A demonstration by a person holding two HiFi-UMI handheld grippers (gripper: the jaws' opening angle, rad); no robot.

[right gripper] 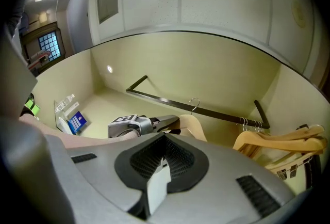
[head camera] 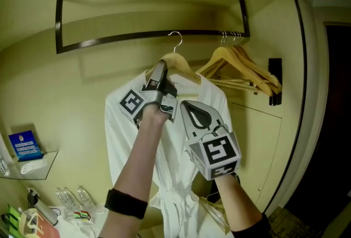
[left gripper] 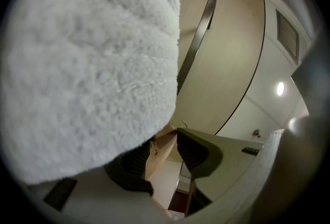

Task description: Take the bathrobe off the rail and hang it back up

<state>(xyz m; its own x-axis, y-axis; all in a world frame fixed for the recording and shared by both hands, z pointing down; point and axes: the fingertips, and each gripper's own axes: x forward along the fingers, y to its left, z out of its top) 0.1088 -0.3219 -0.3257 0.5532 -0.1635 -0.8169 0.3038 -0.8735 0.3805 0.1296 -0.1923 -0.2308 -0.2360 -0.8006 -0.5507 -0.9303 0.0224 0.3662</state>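
Observation:
A white bathrobe (head camera: pixel 175 138) hangs on a wooden hanger (head camera: pixel 178 64). The hanger's metal hook (head camera: pixel 175 39) is level with the dark rail (head camera: pixel 137 38); I cannot tell whether it rests on the rail. My left gripper (head camera: pixel 163 69) is shut on the hanger's left shoulder. In the left gripper view the wood (left gripper: pixel 157 153) sits between the pads, and terry cloth (left gripper: pixel 87 63) fills most of the picture. Just right of it and lower, my right gripper (head camera: pixel 186 105) is shut on a fold of the robe (right gripper: pixel 157 181). From there I see the rail (right gripper: pixel 216 113) and hook (right gripper: pixel 195 101).
Several spare wooden hangers (head camera: pixel 241 67) hang at the rail's right end, beside a dark bracket (head camera: pixel 275 80). A glass shelf (head camera: pixel 46 168) at lower left holds a blue box (head camera: pixel 24 145); bottles (head camera: pixel 71 198) stand below it.

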